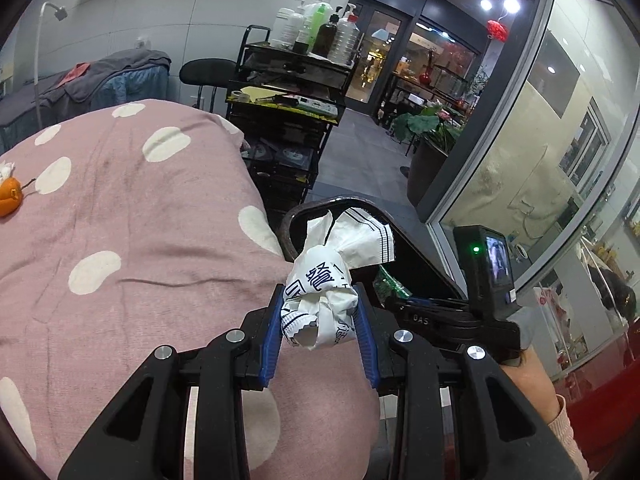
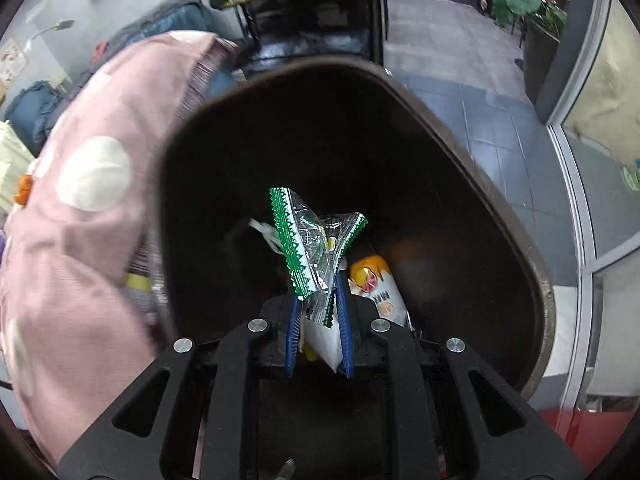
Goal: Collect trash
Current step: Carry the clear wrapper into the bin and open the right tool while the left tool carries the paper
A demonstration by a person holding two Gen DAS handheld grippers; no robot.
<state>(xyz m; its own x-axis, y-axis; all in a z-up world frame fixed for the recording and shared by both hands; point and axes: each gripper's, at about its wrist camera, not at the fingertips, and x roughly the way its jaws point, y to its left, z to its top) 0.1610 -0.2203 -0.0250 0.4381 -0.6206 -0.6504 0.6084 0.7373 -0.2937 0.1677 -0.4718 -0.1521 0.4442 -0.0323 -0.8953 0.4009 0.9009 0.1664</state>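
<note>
We are gripping a crumpled white wrapper (image 1: 320,300) with dark blue print in our left tool (image 1: 320,312), its blue pads (image 1: 271,344) pressing in on both sides of the bundle. The wrapper's loose top is fanning out toward the far right, in front of the dark bin (image 1: 420,256) that is standing just beside the right edge of the bed. The tool is hanging over the near right part of the pink bedcover with white dots (image 1: 132,216). An orange peel (image 1: 9,197) is lying on that cover at the far left, with a bit of white tissue (image 1: 6,169) just behind it.

Our right tool (image 2: 318,320) is reaching over the open mouth of the bin (image 2: 546,292), and its jaws are standing narrow, pinching a clear wrapper with green zigzag edges (image 2: 308,248). A white packet (image 2: 322,340) is showing between the pads lower down; we cannot tell whether it is being held too or is lying in the bin behind. A yellow and white packet (image 2: 376,284) is lying inside the bin, just right of the tool. The bedcover (image 2: 80,216) is bulging along the bin's left rim, touching it.

Far behind the bed, a black trolley (image 1: 292,92) is carrying several bottles (image 1: 320,28) on its top shelf
</note>
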